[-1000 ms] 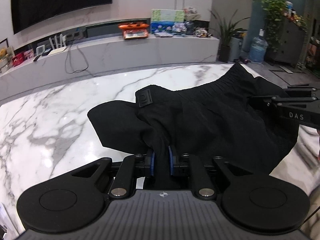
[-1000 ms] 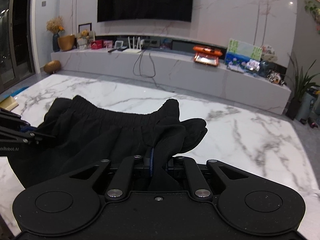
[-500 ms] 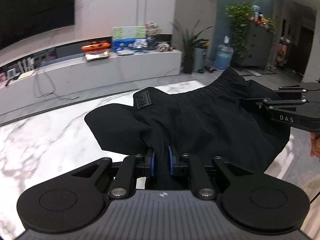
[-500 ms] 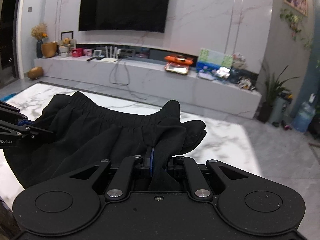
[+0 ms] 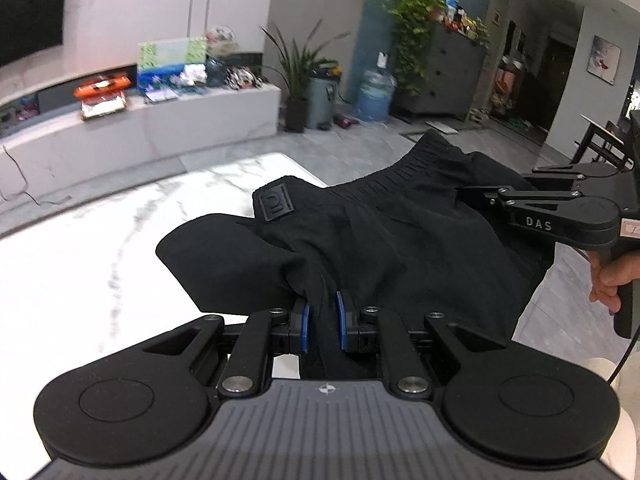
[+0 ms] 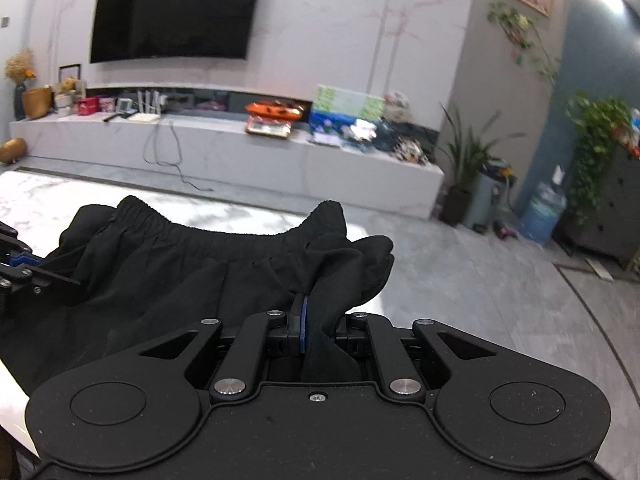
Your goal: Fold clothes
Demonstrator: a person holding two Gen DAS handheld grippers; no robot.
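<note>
Shorts (image 5: 384, 240) bunched, held off counter (image 5: 80, 280): left gripper (image 5: 322, 326) and right gripper (image 6: 316, 330) each pinch fabric. No neat fold visible; laydown remains.

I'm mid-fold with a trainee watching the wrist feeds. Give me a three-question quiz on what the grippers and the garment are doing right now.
1. True or false: the left gripper is shut on the black elastic-waist fabric shorts.
2. What is the right gripper clamping? A) the grey power cable B) the same shorts C) nothing
3. Fill in: the shorts' square rubber logo patch sits near the ____ gripper.

Key: 1 true; 2 B; 3 left. The white marble-patterned tabletop lies under the garment's left part.
</note>
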